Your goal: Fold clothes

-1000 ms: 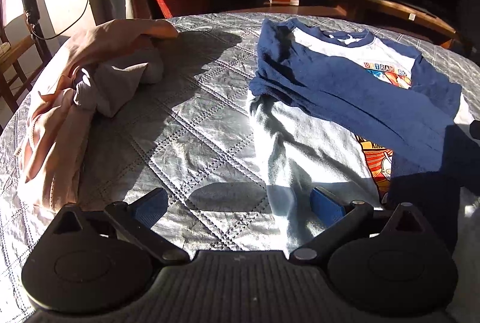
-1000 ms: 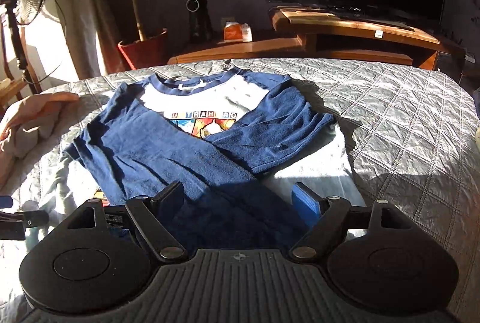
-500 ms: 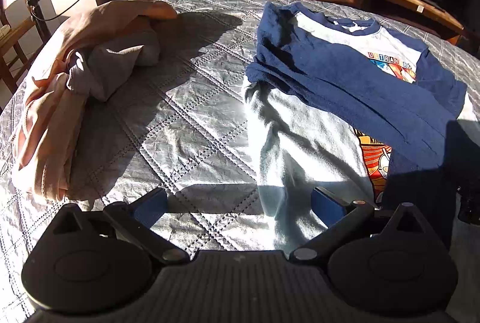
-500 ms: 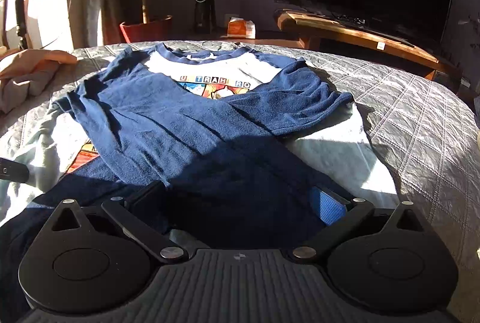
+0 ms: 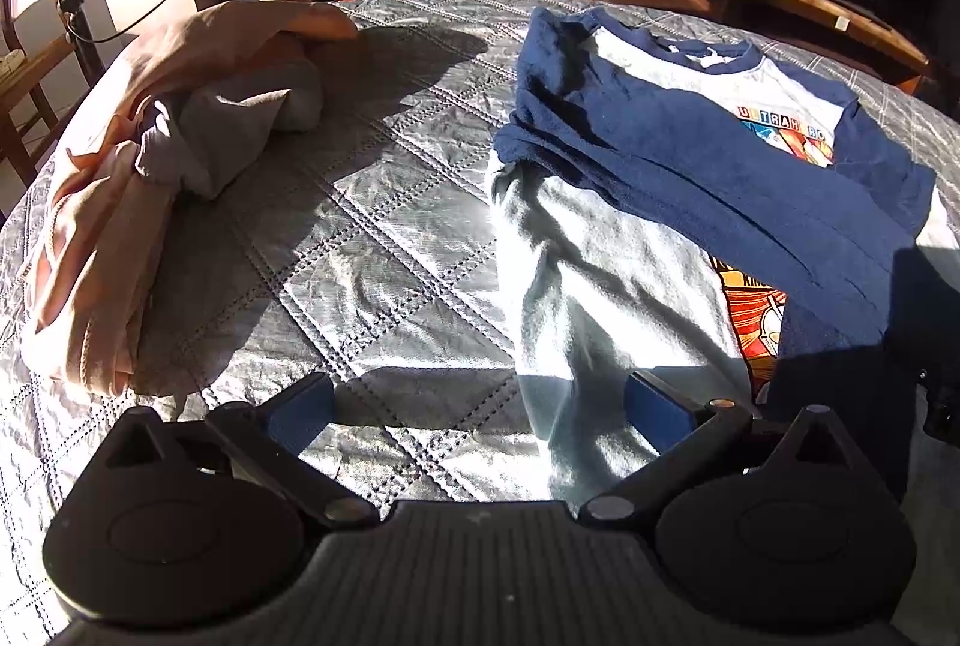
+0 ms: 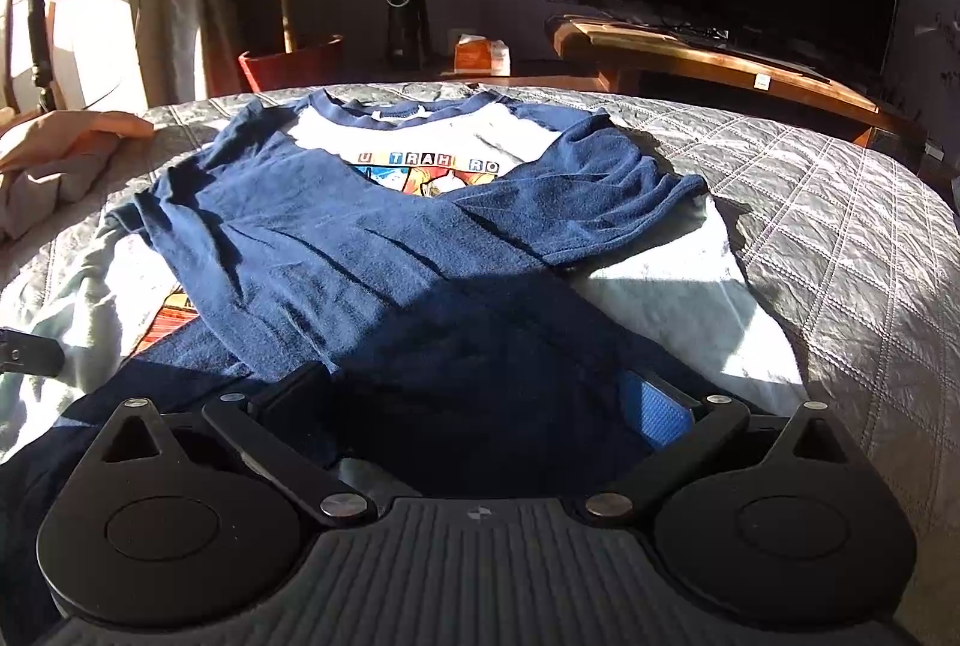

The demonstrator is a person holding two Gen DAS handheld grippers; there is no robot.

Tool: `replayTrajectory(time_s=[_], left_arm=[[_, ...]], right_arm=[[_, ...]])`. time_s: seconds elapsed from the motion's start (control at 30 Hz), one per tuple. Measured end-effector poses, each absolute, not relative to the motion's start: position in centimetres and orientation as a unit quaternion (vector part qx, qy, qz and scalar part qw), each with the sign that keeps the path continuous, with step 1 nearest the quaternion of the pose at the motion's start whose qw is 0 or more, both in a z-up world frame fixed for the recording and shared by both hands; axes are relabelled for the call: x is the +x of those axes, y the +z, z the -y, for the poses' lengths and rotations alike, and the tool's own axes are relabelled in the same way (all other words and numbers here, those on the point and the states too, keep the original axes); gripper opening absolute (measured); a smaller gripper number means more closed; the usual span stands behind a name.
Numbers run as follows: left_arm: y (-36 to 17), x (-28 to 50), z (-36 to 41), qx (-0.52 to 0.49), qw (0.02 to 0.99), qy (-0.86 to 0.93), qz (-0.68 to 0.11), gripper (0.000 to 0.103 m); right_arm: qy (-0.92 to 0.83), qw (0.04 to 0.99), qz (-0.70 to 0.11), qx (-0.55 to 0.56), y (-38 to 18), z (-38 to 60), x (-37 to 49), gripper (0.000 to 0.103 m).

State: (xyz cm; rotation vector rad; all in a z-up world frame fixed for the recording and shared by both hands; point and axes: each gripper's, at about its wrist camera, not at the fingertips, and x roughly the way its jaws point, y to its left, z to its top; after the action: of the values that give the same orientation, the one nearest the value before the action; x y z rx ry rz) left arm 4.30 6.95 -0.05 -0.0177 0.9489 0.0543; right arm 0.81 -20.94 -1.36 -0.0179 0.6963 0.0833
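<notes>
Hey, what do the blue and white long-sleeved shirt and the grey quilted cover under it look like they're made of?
The blue and white long-sleeved shirt looks like soft matte cotton knit: its sleeves show a fuzzy surface and gentle folds, with a printed graphic on the chest. The grey quilted cover seems a thin, slightly shiny synthetic: it glints in the sun, crinkles finely, and carries stitched diamond lines. Neither fibre is certain.

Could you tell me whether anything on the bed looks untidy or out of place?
Yes: the peach and grey clothes lie crumpled in a heap at the quilt's left edge, unfolded. The shirt lies flat with both blue sleeves crossed over its front.
</notes>
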Motion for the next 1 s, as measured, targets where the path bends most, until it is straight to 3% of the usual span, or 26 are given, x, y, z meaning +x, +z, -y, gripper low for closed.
replayTrajectory(time_s=[0.57, 1.0], left_arm=[[-1.4, 2.2, -7.2, 0.003, 0.933, 0.013, -0.36, 0.103], [-1.6, 2.0, -7.3, 0.009, 0.939, 0.002, -0.343, 0.103]], right_arm=[[0.041, 0.939, -0.341, -0.009, -1.4, 20.9, 0.8, 0.103], [0.041, 0.939, -0.341, -0.009, -1.4, 20.9, 0.8, 0.103]])
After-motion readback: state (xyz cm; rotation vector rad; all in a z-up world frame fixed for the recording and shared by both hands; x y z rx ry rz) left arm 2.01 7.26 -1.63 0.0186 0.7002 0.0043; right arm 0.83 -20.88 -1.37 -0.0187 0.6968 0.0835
